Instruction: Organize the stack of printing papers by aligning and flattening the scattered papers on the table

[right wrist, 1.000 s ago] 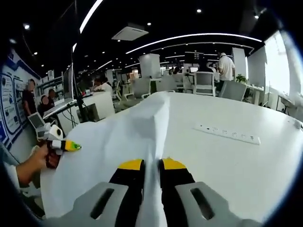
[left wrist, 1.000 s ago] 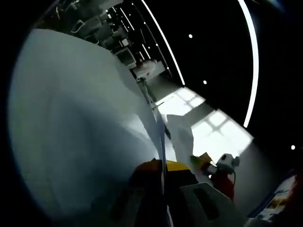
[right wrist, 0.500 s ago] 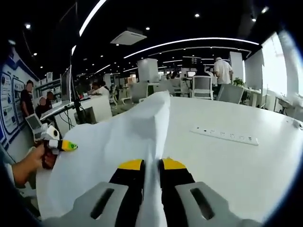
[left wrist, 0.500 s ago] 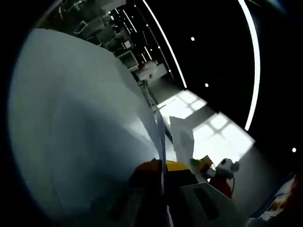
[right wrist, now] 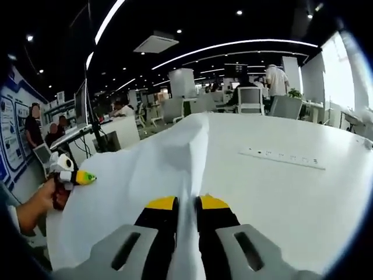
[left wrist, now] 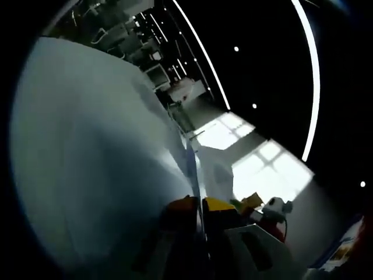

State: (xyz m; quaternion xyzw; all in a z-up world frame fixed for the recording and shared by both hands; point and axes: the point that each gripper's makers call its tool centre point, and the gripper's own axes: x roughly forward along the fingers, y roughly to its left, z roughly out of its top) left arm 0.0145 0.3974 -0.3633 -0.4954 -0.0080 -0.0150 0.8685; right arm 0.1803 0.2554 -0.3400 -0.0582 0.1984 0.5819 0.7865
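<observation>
Risking a crease or a tear now: both jaw pairs pinch one edge of the papers, lifted off the tabletop, and pulling apart unevenly could rip or fan them. In the right gripper view, the right hand-held gripper points level, jaws clamped on the sheets; a hand carries the left hand-held gripper. In the left gripper view it is rolled sideways, clamped too.

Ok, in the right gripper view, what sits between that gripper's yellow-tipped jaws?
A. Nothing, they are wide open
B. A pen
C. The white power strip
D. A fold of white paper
D: the right gripper is closed on the white paper, which rises in a ridge ahead of it, while the power strip lies apart on the table.
</observation>
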